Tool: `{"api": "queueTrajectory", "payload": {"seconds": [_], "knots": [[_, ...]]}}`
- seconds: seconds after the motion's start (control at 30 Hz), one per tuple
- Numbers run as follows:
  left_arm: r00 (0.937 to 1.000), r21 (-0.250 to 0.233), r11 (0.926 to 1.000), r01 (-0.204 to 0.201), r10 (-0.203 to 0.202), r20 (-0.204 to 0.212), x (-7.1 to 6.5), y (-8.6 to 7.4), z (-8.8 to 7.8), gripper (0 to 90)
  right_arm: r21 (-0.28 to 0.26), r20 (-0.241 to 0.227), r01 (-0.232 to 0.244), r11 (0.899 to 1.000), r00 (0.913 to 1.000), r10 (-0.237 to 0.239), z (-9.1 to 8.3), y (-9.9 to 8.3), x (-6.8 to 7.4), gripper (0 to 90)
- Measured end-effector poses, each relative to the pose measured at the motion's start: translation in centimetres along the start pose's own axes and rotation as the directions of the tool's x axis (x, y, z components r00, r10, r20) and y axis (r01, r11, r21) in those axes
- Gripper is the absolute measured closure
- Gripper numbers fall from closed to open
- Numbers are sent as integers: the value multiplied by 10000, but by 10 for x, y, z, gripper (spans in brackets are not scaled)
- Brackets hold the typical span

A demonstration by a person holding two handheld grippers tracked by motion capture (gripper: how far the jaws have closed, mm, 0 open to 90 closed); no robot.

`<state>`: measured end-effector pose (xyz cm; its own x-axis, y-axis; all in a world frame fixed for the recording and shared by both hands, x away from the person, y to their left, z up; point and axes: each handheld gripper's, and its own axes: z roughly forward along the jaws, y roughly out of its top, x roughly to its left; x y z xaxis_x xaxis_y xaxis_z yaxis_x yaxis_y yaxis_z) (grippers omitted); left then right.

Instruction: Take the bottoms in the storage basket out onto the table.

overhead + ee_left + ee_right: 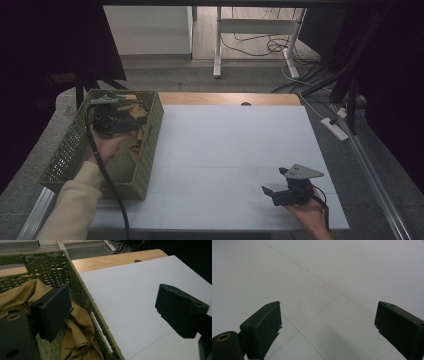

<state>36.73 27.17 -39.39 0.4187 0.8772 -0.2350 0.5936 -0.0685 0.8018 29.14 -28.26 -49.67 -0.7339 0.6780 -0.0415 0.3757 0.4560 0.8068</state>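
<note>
Hovering over the green woven basket (145, 165), the left gripper (110, 310) is being held wide open, empty, straddling its wall. The crumpled mustard cloth (75, 322) is lying inside (jaws should be shifted inward first). The right gripper (274, 192) is being rested open, empty.

The left gripper (111, 120) is raised far forward and the right gripper (280, 187) low, both with jaws spread.

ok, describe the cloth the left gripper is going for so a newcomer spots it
Start at the white table top, then go to the green woven basket at its left edge. Inside lies a crumpled mustard-brown cloth, under the open left gripper; it is the only soft, tan thing there.
</note>
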Motion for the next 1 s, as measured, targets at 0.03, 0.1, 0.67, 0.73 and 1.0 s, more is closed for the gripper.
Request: {"api": "queueTrajectory", "payload": {"seconds": [0.03,0.1,0.67,0.73,1.0], "knots": [[10000,17,10000,10,-10,-27,1,1,0,135,24,11,7,10000,10000,-7,0,0,0,69],[10000,18,10000,74,-74,-50,3,3,2,135,28,11,6,10000,10000,-6,0,0,0,69],[9980,256,9983,531,-522,-348,22,13,16,136,22,66,13,10000,10000,-13,0,0,0,69],[9978,303,9980,550,-538,-386,24,14,18,136,45,43,31,10000,10000,-31,0,0,0,70],[9964,326,9971,692,-675,-506,30,19,25,136,25,59,16,10000,10000,-17,0,0,0,70]]}}
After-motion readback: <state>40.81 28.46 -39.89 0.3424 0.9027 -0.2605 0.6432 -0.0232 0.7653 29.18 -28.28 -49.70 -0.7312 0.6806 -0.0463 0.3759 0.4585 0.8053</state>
